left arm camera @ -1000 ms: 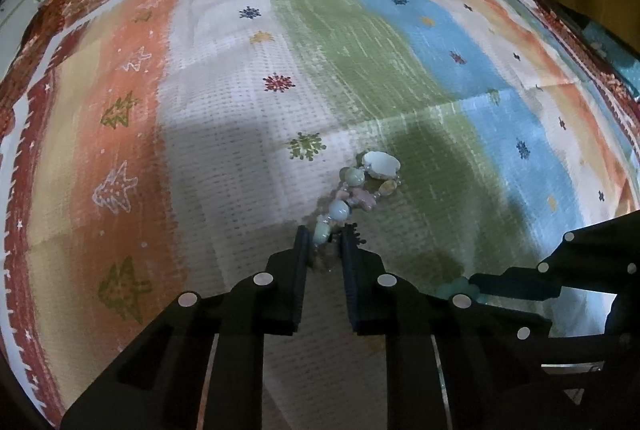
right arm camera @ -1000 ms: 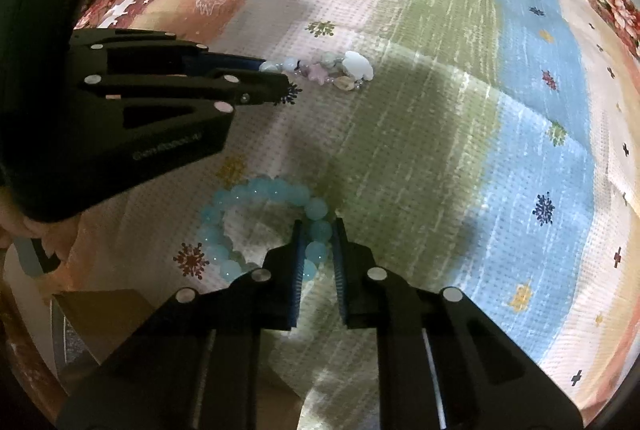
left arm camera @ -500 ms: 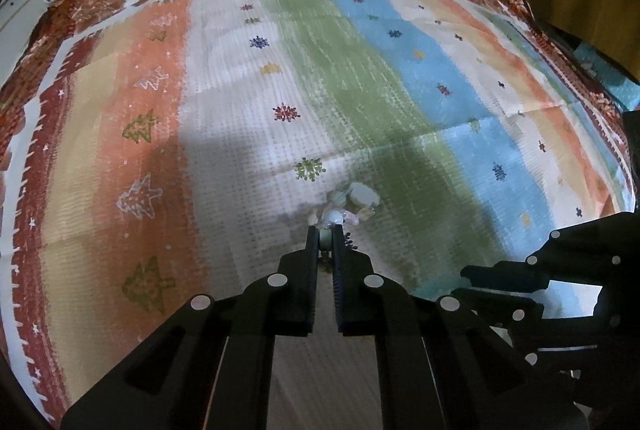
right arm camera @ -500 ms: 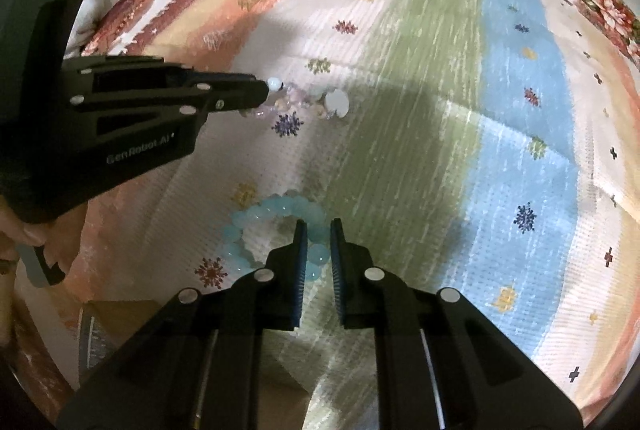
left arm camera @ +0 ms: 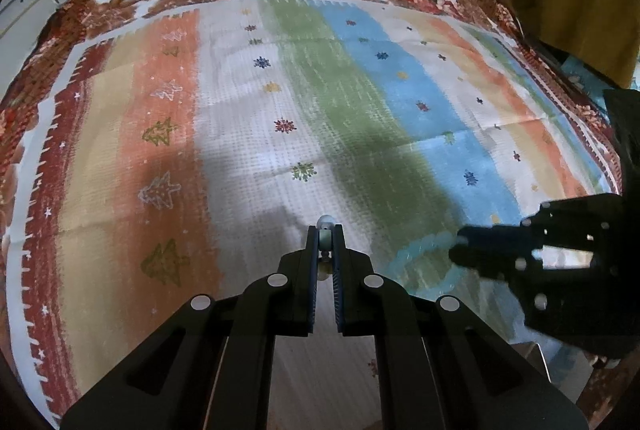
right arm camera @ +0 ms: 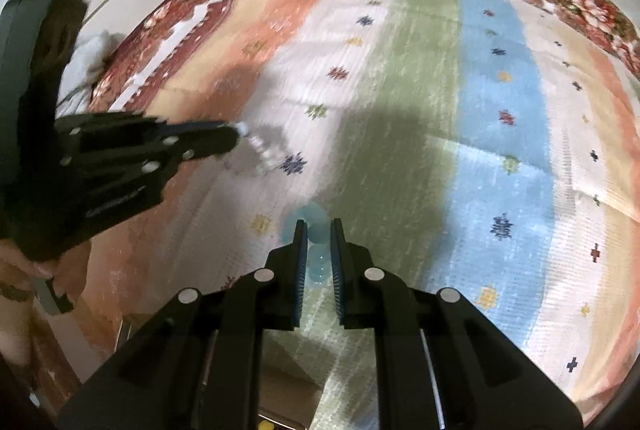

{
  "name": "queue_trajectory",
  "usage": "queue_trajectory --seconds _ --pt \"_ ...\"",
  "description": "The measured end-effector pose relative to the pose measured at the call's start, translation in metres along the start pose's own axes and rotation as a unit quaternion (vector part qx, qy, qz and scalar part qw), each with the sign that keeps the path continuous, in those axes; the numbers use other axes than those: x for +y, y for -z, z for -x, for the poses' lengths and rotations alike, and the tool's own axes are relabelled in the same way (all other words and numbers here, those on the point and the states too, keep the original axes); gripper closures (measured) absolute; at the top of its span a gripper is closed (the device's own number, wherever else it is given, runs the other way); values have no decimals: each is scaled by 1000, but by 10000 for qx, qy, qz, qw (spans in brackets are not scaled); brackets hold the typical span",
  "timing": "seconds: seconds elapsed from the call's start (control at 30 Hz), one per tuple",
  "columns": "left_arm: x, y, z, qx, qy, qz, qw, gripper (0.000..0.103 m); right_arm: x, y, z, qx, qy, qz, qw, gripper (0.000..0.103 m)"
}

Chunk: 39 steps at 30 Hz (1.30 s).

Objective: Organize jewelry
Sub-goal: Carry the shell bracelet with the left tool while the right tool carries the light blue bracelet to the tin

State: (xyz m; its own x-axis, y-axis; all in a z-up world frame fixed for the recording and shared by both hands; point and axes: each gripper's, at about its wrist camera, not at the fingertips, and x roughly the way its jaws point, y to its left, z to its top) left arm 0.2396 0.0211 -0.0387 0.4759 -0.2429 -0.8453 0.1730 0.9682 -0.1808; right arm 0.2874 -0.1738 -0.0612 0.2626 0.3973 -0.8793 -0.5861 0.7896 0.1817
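Two grippers: both are above the striped cloth (left arm camera: 360, 118)
Left gripper (left arm camera: 325, 234): jaws are closed on the pale bead bracelet (left arm camera: 325, 244); in the right view the bracelet hangs from its tips, blurred
Right gripper (right arm camera: 319, 230): jaws are closed on the blue bead bracelet (right arm camera: 316, 242), which hangs off the cloth
Hand (right arm camera: 44, 266): it holds the left gripper's handle

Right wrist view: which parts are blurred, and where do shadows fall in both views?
Right wrist view: the left tongs and the pale bead bracelet hanging from them are smeared by motion; the striped cloth is softly streaked, with a dark shadow across its green stripe. Left wrist view: sharper; the right tongs are a little blurred, and a broad shadow covers the cloth's near middle.
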Motion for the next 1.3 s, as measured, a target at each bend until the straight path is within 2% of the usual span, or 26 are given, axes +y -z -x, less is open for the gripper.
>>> queue_trajectory --seconds 0.47,1.3 --pt "-5 10 28 -189 49 46 9998 97 -5 7 25 -363 93 -206 9991 90" --pt "-29 39 95 -801 177 -88 9966 97 10 30 85 -1026 69 -252 9944 90"
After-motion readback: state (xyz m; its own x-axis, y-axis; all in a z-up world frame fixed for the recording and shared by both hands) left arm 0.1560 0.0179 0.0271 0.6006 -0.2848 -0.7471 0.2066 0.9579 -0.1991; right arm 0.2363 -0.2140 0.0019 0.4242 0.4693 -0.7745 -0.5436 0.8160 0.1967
